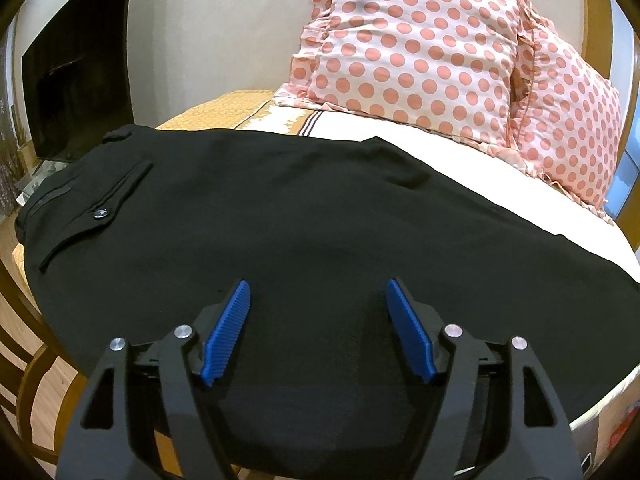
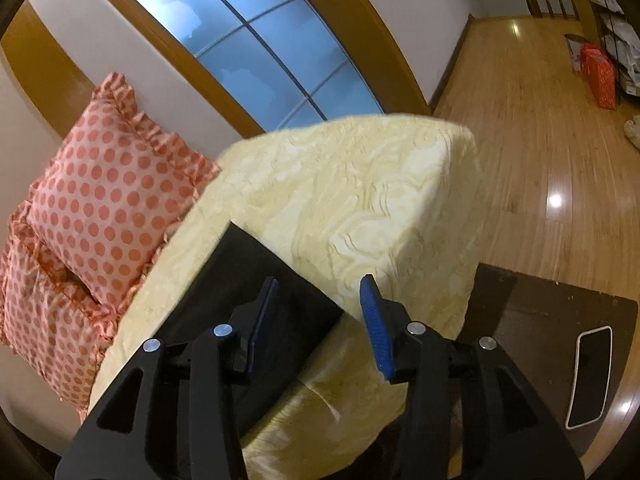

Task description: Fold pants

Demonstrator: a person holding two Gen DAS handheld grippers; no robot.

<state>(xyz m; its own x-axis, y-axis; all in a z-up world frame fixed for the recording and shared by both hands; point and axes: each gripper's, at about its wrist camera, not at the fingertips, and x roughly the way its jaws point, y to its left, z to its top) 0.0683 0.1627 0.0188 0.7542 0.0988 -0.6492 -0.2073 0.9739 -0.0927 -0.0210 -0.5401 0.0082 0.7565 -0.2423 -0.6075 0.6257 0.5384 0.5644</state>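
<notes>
Black pants [image 1: 280, 216] lie flat across the bed, waistband and a buttoned back pocket [image 1: 100, 212] at the left. My left gripper [image 1: 318, 286] is open just above the near part of the pants, holding nothing. In the right wrist view the leg end of the pants [image 2: 256, 284] lies on the pale yellow bedspread [image 2: 360, 200]. My right gripper [image 2: 320, 282] is open above that hem corner, its left finger over the cloth, its right finger over the bedspread.
Two pink polka-dot pillows [image 1: 420, 48] stand at the head of the bed, also seen in the right wrist view [image 2: 104, 200]. A dark television [image 1: 76, 80] stands at the left. A dark bedside table [image 2: 552, 320] with a phone [image 2: 592, 376] stands on the wooden floor [image 2: 520, 140].
</notes>
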